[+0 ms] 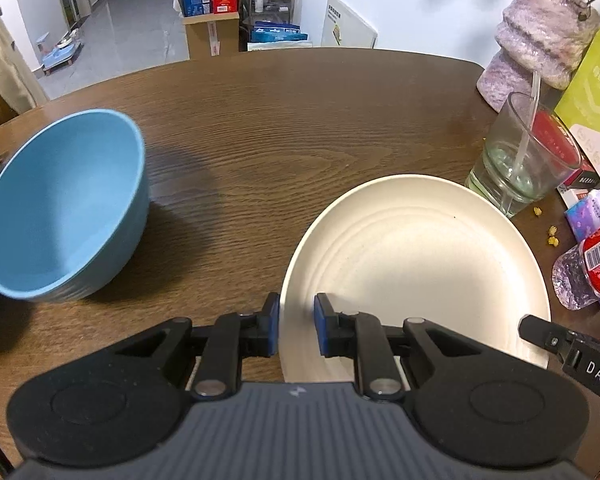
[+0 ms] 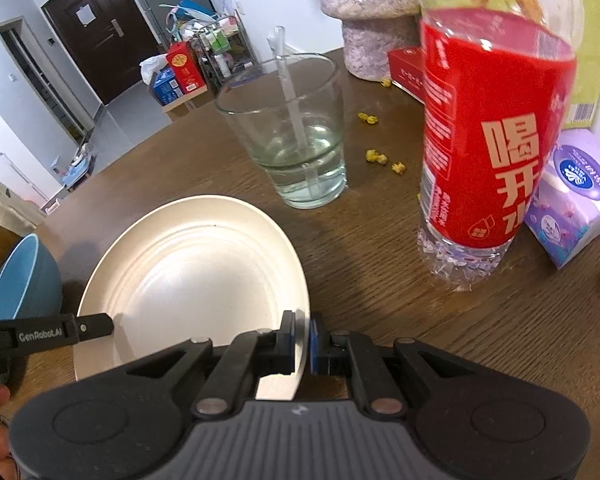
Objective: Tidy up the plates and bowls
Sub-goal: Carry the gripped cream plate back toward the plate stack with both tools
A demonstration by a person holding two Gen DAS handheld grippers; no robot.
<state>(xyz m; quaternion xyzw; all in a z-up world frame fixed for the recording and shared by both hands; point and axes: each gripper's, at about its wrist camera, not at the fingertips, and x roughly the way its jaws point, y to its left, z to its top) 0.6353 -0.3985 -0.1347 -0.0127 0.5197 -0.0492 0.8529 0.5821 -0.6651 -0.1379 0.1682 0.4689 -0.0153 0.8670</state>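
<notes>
A cream plate (image 1: 420,264) lies near the front of the wooden table (image 1: 280,120), gripped at two opposite edges. My left gripper (image 1: 298,312) is shut on its left rim, one blue pad outside and one over the plate's inside. My right gripper (image 2: 303,332) is shut on the right rim of the plate (image 2: 196,280). Each wrist view also shows a finger of the other gripper at the plate's opposite edge. An empty blue bowl (image 1: 64,204) stands left of the plate, apart from it, and the bowl (image 2: 20,280) shows at the left edge of the right wrist view.
A glass of water with a straw (image 2: 288,136) stands just behind the plate. A red-labelled bottle (image 2: 492,140) and a tissue pack (image 2: 572,192) are to the right, with yellow crumbs (image 2: 376,156) between them. A purple vase (image 1: 540,32) stands at the back right.
</notes>
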